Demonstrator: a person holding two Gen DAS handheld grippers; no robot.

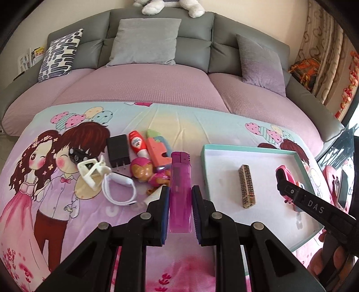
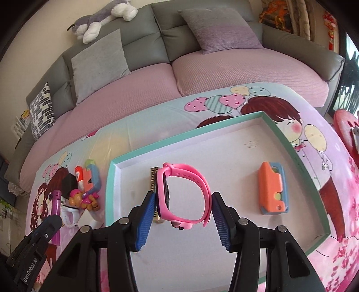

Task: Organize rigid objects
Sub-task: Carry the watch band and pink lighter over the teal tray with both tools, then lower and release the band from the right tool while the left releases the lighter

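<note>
My left gripper (image 1: 180, 193) is shut on a purple lighter (image 1: 180, 191), held upright over the cartoon-print cloth. Behind it lies a pile: black charger (image 1: 117, 150), red-white tube (image 1: 137, 143), orange-blue toy (image 1: 157, 146), pup figure (image 1: 145, 174), white clip (image 1: 92, 171), white band (image 1: 119, 186). My right gripper (image 2: 182, 200) is over the teal-rimmed tray (image 2: 224, 128), its pads against a pink watch (image 2: 181, 195) that stands on the tray floor. A gold ridged bar (image 1: 246, 186) and an orange-blue block (image 2: 272, 191) lie in the tray.
A grey sofa (image 1: 157, 40) with a pink seat cover and cushions runs behind the table. A plush dog (image 2: 101, 20) lies on its backrest. A red stool (image 2: 346, 128) stands at the right. Curtains (image 1: 325, 56) hang at the far right.
</note>
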